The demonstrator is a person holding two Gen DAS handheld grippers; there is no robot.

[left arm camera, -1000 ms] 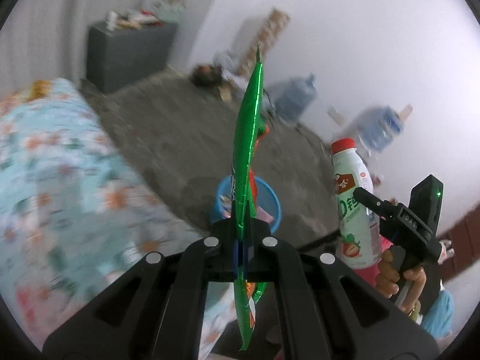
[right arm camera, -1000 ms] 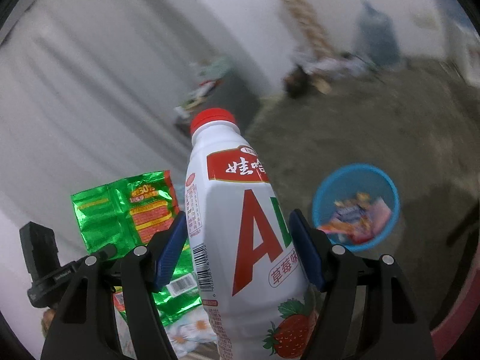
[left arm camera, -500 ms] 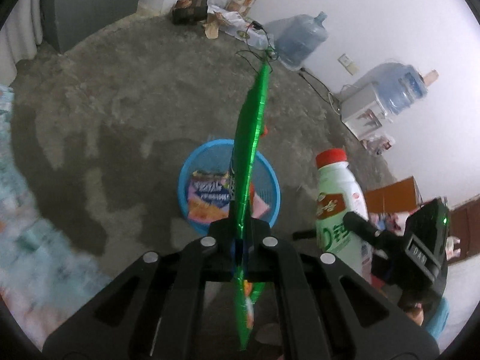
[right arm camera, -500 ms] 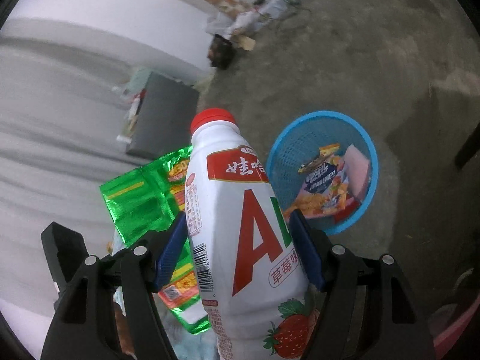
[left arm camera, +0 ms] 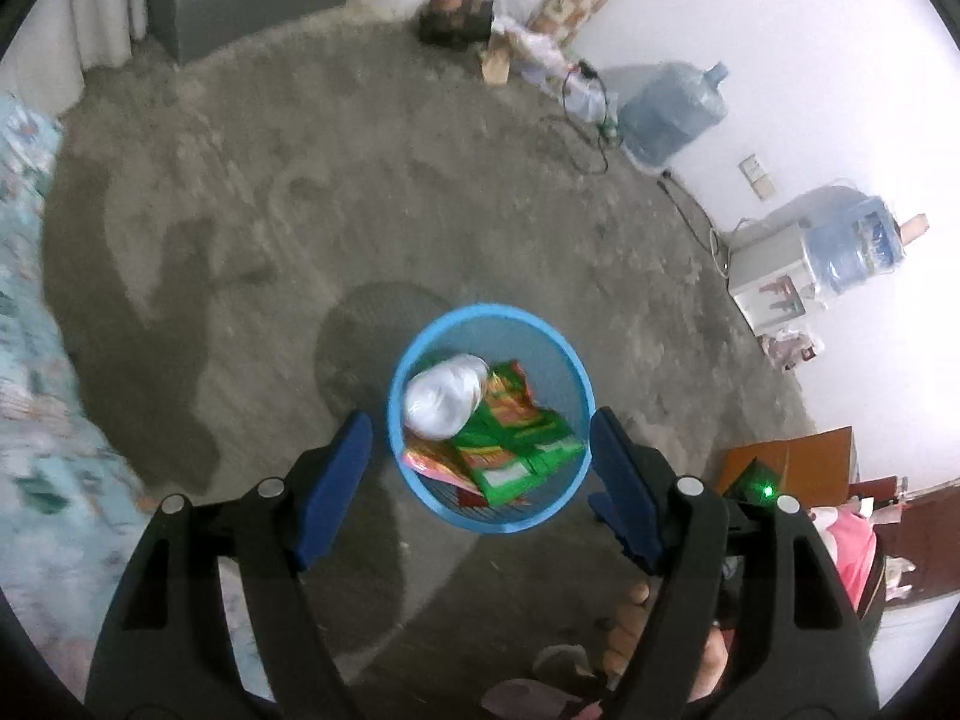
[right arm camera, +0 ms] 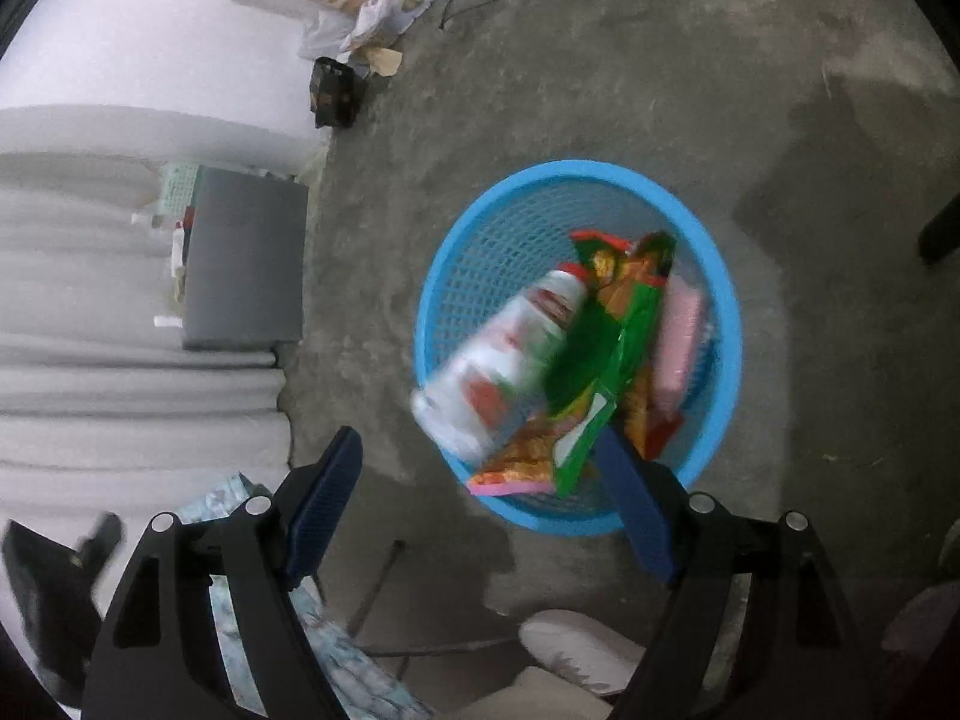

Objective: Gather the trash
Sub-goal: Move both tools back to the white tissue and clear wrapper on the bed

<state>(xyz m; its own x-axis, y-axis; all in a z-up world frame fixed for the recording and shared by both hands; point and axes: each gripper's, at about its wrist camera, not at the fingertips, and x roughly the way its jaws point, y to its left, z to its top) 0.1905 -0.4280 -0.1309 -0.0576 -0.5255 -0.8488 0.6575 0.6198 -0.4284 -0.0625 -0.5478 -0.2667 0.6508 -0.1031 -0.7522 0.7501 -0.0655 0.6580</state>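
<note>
Your left gripper (left arm camera: pixel 480 468) hangs above the blue basket (left arm camera: pixel 577 378), jaws just sprung apart with nothing between them. The green wrapper (left arm camera: pixel 516 450) lies inside the basket, beside the white bottle (left arm camera: pixel 444 399), which is blurred. Your right gripper (right arm camera: pixel 480 498) hangs over the basket's near rim, jaws just widened and empty, the bottle beyond them.

Blue mesh basket (left arm camera: pixel 414 354) stands upright on the concrete floor. Inside it: white red-capped bottle (right arm camera: pixel 498 354), blurred, tilted at the left wall; green snack wrapper (left arm camera: pixel 510 444) beside the bottle.
</note>
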